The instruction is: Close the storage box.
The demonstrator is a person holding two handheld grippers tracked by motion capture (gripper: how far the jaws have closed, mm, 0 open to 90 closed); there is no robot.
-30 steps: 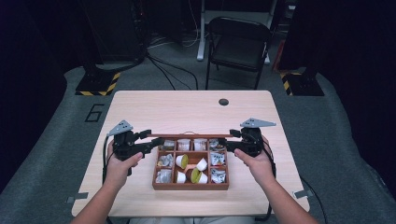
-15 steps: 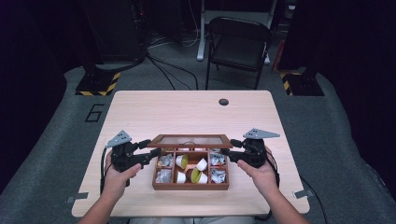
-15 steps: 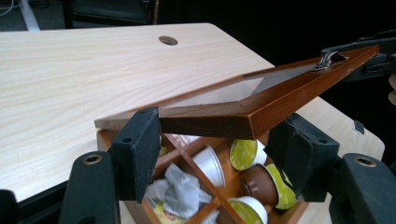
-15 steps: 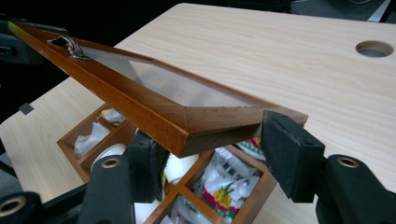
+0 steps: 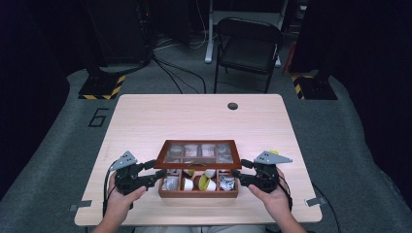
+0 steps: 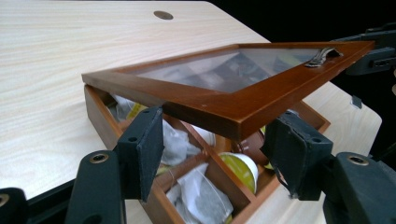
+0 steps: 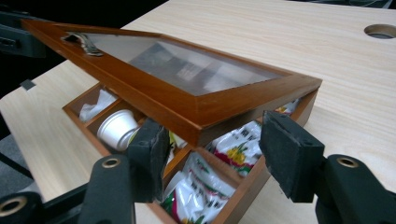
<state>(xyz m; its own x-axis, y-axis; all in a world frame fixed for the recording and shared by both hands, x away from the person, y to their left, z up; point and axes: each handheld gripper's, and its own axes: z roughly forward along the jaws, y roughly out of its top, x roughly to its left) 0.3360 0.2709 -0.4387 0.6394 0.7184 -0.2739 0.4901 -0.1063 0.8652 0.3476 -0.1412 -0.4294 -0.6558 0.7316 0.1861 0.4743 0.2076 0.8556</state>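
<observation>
We see the L gripper at the left end of the wooden box, R gripper at its right end; glass lid is hinged at the far side, tilted, front edge raised over the compartments. L gripper view: lid corner sits between our jaws, pads partly open, a gap showing each side; jaws have just been closing; contact not clear. R gripper view: same picture, lid corner between pads, not visibly pressed; jaws half-closed. Under the lid, just past the jaws: tea bags, white cup, yellow-topped pod. Box rests on the table, near our edge.
</observation>
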